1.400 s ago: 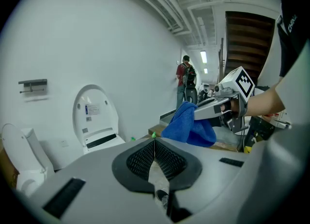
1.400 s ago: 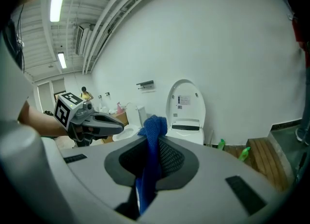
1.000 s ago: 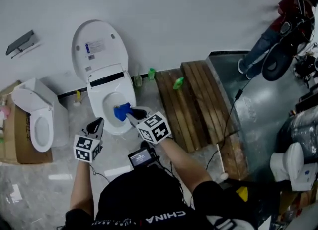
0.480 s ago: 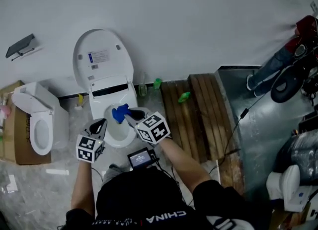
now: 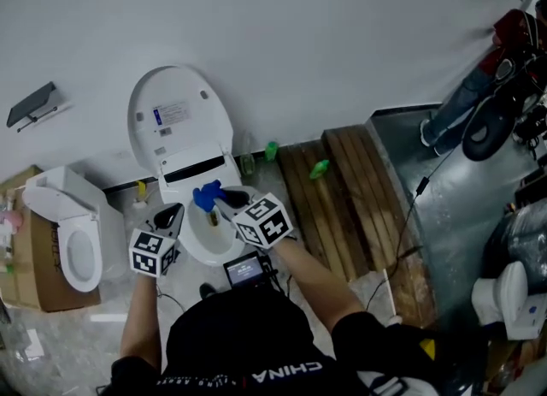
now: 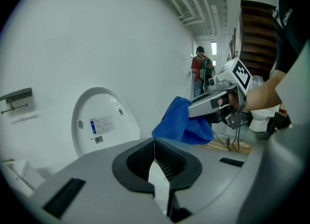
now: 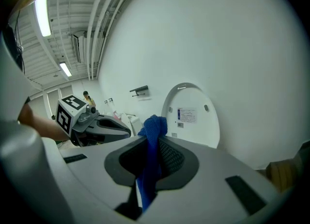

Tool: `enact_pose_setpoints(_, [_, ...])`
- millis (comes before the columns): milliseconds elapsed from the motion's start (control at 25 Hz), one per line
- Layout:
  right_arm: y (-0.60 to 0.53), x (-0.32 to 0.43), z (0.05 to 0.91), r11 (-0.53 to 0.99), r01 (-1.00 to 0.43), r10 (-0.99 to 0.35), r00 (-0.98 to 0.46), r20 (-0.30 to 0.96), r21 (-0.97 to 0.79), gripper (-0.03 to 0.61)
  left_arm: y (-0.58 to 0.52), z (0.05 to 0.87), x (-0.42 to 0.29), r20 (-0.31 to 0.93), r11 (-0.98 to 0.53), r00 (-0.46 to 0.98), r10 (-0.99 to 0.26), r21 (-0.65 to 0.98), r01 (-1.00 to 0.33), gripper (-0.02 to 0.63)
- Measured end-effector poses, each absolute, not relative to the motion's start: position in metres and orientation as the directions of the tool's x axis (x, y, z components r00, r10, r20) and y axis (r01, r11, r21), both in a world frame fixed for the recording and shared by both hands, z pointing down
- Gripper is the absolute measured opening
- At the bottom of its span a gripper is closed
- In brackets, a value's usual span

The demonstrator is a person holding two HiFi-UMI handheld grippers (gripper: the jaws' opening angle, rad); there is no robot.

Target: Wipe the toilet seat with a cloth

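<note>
My right tool (image 5: 218,200) is clamped on the blue cloth (image 5: 206,195), and my left tool (image 5: 168,213) is closed on nothing, its jaws meeting with no gap. In the head view both sit over the toilet seat (image 5: 201,253), the left at the rim's 9 o'clock edge and the right coming in from 4 o'clock. The cloth hangs above the back of the bowl; I cannot tell whether it touches the seat.

The left gripper view alone shows the cloth side-on, a loose bunch drooping below the right tool's tips, with a person in red far down the hall. The right gripper view alone shows the grip itself: a narrow strip of cloth running along the seam from 6 to 12 o'clock and bunching at the top.

Only the head view shows the toilet's lie, its long axis from the raised lid (image 5: 179,116) at 12 to the bowl's front at 6. The tools point toward 11.
</note>
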State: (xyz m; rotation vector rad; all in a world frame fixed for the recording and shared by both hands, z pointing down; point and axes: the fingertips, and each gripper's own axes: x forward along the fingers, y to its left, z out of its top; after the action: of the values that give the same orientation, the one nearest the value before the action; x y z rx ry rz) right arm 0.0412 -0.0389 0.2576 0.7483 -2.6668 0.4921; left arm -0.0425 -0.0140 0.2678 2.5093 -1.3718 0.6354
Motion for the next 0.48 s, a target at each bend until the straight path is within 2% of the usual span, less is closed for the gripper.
enact_pose_setpoints(480, [-0.055, 0.025, 0.265, 0.806, -0.545, -0.421, -0.803, 0.422, -0.232, 0.043, -0.028, 0.275, -0.056, 0.458, -0.544, 0.482, -0.746, -0.004, -0.839, 0.012])
